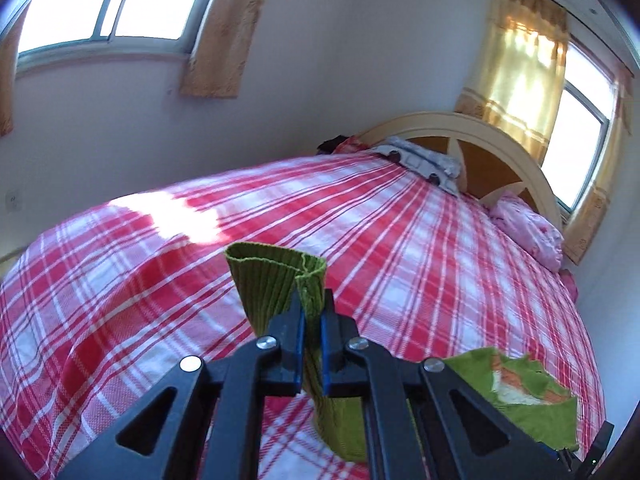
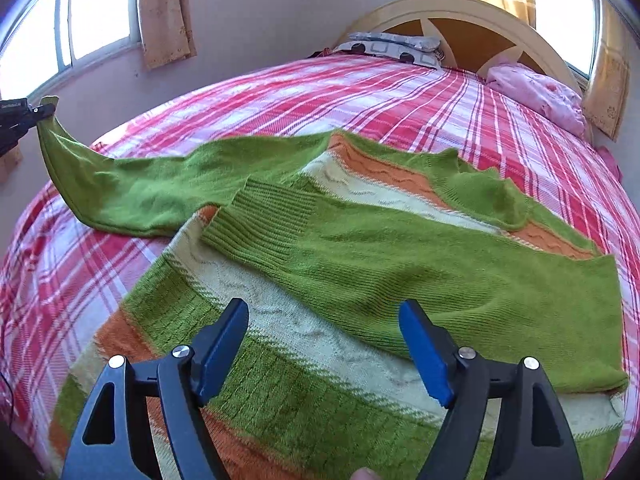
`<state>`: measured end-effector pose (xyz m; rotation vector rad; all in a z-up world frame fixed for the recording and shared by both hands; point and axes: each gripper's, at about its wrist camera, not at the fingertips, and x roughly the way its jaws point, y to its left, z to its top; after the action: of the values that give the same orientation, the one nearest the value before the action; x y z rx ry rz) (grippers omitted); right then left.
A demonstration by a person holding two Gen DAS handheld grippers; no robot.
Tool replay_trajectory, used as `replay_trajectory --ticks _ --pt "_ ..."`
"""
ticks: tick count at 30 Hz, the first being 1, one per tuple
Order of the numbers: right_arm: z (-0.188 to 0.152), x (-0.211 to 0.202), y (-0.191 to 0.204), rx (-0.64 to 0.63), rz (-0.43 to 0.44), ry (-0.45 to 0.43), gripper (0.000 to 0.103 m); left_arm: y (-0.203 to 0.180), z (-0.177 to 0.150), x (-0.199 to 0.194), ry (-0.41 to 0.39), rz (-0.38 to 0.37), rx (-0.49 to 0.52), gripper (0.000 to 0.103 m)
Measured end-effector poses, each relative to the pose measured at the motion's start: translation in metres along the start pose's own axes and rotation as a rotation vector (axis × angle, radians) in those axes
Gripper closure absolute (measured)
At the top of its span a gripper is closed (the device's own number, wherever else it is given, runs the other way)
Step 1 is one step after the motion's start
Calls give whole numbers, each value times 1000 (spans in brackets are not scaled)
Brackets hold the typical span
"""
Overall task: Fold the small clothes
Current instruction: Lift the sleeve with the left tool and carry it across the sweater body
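Note:
A small green sweater with orange and cream stripes (image 2: pixel 304 320) lies on the bed. Its right sleeve (image 2: pixel 400 264) is folded across the body, ribbed cuff (image 2: pixel 260 220) toward the left. Its left sleeve (image 2: pixel 160 184) stretches out to the left and is lifted at the end. My left gripper (image 1: pixel 313 316) is shut on that sleeve's ribbed green cuff (image 1: pixel 276 280) and holds it above the bed; it also shows in the right wrist view (image 2: pixel 38 114). My right gripper (image 2: pixel 324 344) is open and empty just above the sweater's body.
The bed has a red and white plaid sheet (image 2: pixel 360 92). A grey patterned pillow (image 2: pixel 394 46) and a pink pillow (image 2: pixel 536 94) lie by the cream headboard (image 2: pixel 460 8). Windows with yellow curtains (image 1: pixel 520 64) line the walls.

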<state>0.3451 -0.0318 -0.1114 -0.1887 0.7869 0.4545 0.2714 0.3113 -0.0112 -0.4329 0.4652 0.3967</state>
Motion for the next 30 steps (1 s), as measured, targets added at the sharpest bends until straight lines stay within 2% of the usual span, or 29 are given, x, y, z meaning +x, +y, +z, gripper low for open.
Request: replay_trajectory --ticks 6,16,30 --pt "-5 -37 -8 -22 -1 -42 25 -41 12 -13 -19 -92 48 97" --pt "-22 -103 -50 34 -28 -124 25 -112 32 -36 -74 -218 118 97" --pt "-71 -145 -77 64 -47 -118 25 -203 28 -51 -72 -360 237 97"
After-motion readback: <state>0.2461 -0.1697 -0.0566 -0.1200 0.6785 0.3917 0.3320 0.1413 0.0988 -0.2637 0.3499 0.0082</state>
